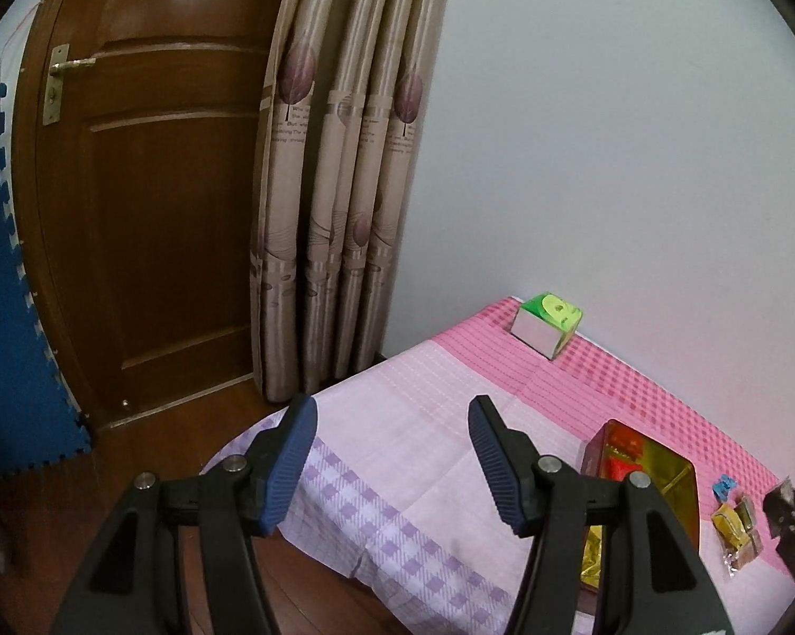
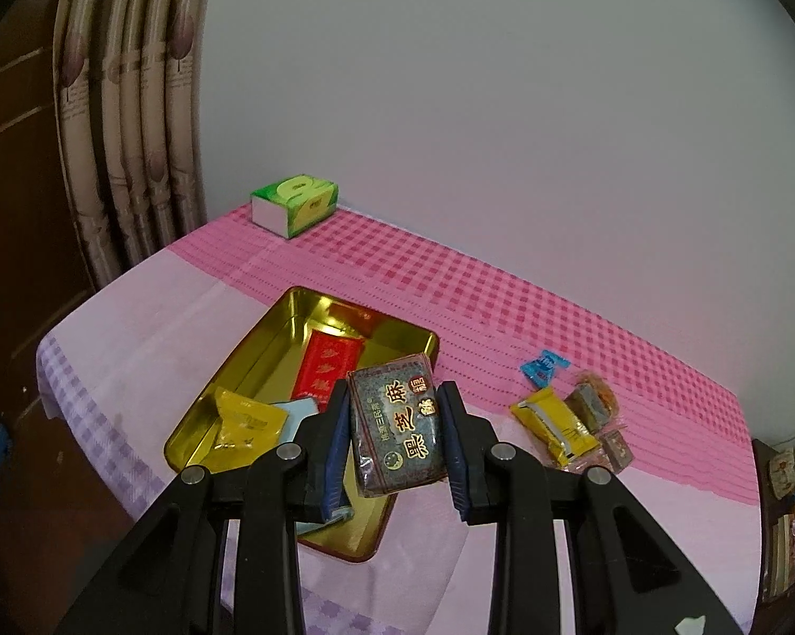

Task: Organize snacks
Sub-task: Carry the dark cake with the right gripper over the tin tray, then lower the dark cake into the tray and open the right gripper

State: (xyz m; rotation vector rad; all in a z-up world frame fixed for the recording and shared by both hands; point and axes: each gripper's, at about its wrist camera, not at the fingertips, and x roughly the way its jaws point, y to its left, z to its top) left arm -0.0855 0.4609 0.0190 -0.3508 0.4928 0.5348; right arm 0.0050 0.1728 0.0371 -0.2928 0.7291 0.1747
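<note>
- Right gripper (image 2: 392, 436): jaws closed on a dark sesame-cake packet (image 2: 397, 426), held above the near right corner of the tin; glossy wrapper, gold lettering.
- Left gripper (image 1: 392, 463): jaws wide apart, holding nothing, over the cloth's left edge.
- Gold tin (image 2: 270, 338): already holds a red packet (image 2: 326, 370), a yellow sachet (image 2: 246, 420) and a pale blue one.
- Outstanding, by my estimate: a small cluster of loose snacks (image 2: 572, 418) on the cloth right of the tin.
- Far corner: green tissue pack (image 2: 295, 203).

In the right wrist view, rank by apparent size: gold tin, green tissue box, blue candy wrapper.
1. Gold tin, clearly largest.
2. Green tissue box; it sits farther back, so it may look smaller than it is.
3. Blue candy wrapper, smallest.
</note>
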